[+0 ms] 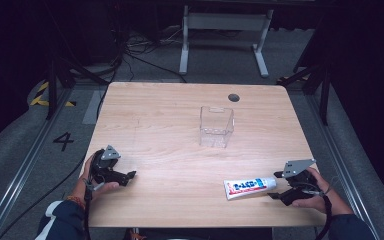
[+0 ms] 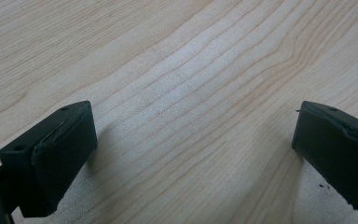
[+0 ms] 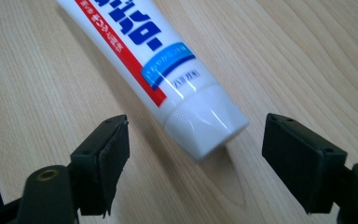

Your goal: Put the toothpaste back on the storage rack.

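Left claw (image 1: 130, 176) rests low on the worktop (image 1: 180, 150) near its left front edge, held in the person's left hand (image 1: 92, 172). Its jaws stand wide apart with bare wood grain between them; nothing held. It looks parked, well apart from the work.

Mid-worktop, toward the far side: a clear plastic box (image 1: 216, 126), upright, open at the top, apparently empty. Probably the place where the tube is meant to go, judging by the layout.

Right front: a toothpaste tube (image 1: 250, 187) lies flat on the worktop, white with red and blue print, cap end pointing at the right claw (image 1: 275, 186). In the right gripper view the cap (image 3: 205, 123) sits between the two jaws but touches neither; the jaws are spread, not pressing. The claw lines up along the tube's length, likely to take it by the cap end.
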### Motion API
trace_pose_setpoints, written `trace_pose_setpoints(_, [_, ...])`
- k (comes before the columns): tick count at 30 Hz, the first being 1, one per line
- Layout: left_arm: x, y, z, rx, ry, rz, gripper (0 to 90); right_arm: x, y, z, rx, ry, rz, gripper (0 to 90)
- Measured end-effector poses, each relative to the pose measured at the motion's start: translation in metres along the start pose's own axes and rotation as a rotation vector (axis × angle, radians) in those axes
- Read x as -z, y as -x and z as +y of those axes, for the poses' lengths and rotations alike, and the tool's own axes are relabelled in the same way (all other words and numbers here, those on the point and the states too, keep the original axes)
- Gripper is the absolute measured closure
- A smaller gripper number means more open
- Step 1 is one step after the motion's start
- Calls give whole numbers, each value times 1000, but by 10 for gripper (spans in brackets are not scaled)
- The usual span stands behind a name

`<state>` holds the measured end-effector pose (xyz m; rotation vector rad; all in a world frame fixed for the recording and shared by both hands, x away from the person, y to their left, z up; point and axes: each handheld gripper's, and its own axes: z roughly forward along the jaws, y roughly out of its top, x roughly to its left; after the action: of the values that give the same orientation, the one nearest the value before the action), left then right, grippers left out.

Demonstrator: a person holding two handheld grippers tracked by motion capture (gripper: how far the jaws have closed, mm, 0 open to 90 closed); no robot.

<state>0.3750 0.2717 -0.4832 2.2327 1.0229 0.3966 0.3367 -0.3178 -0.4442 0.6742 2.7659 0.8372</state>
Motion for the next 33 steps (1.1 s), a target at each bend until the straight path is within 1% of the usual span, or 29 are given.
trace_pose_setpoints(2, [0,0,0,0,-1,0,3,-4,-2,9,27,-9,1,233])
trace_pose_setpoints(3, [0,0,0,-3,-1,1,3,-4,-2,9,27,-9,1,233])
trace_pose_setpoints(7, [0,0,0,-2,1,2,3,-12,-4,22,73,-26,27,238])
trace_pose_setpoints(8, [0,0,0,-2,1,2,3,-14,-5,25,81,-33,37,241])
trace_pose_setpoints(9, [0,0,0,-2,-1,1,3,-17,-6,28,93,-44,34,241])
trace_pose_setpoints(12, [0,0,0,-2,1,2,3,-28,-10,38,133,-75,59,244])
trace_pose_setpoints(17, [0,0,0,-2,1,2,3,-42,-15,52,188,-113,85,254])
trace_pose_setpoints(21, [0,0,0,-7,-3,2,3,-54,-18,62,222,-154,106,260])
trace_pose_setpoints(23, [0,0,0,-4,-1,2,4,-58,-18,67,236,-156,125,265])
trace_pose_setpoints(25, [0,0,0,-4,1,3,3,-58,-19,69,241,-161,130,276])
trace_pose_setpoints(27, [0,0,0,-7,-1,3,4,-61,-20,74,255,-172,156,312])
trace_pose_setpoints(29, [0,0,0,-6,2,4,4,-64,-22,78,267,-183,177,318])
trace_pose_setpoints(31, [0,0,0,-6,2,4,4,-65,-23,82,265,-209,178,336])
trace_pose_setpoints(33, [0,0,0,-6,0,3,4,-65,-22,85,258,-222,171,372])
